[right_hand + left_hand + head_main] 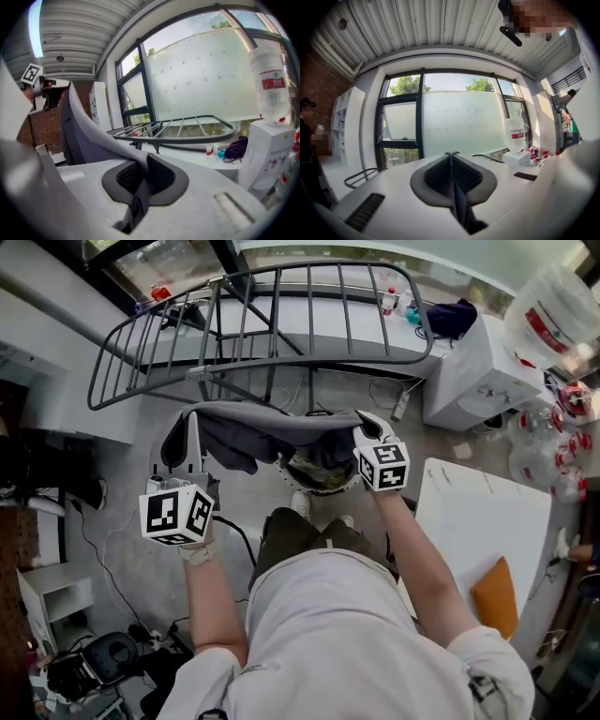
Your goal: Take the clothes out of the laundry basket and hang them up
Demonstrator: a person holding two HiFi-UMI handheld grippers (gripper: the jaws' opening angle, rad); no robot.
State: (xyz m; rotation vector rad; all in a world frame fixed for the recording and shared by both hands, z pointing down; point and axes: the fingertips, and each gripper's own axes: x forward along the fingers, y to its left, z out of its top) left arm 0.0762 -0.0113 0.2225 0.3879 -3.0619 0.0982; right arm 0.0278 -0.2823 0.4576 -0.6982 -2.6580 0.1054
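A grey garment (281, 423) hangs stretched between my two grippers, just in front of the dark metal drying rack (272, 320). My left gripper (185, 457) holds the garment's left end, and in the left gripper view a thin dark fold of cloth (459, 206) is pinched in the shut left gripper (451, 157). My right gripper (359, 432) is shut on the right end; in the right gripper view the grey cloth (84, 136) runs up and left out of the right gripper (143, 164). The round laundry basket (319, 479) sits on the floor, partly hidden under the garment.
A white cabinet (473, 371) stands right of the rack, with a large water bottle (553, 315) beside it. A white table (478, 521) with an orange piece (497, 596) is at my right. Cables and dark gear (103, 657) lie on the floor at left.
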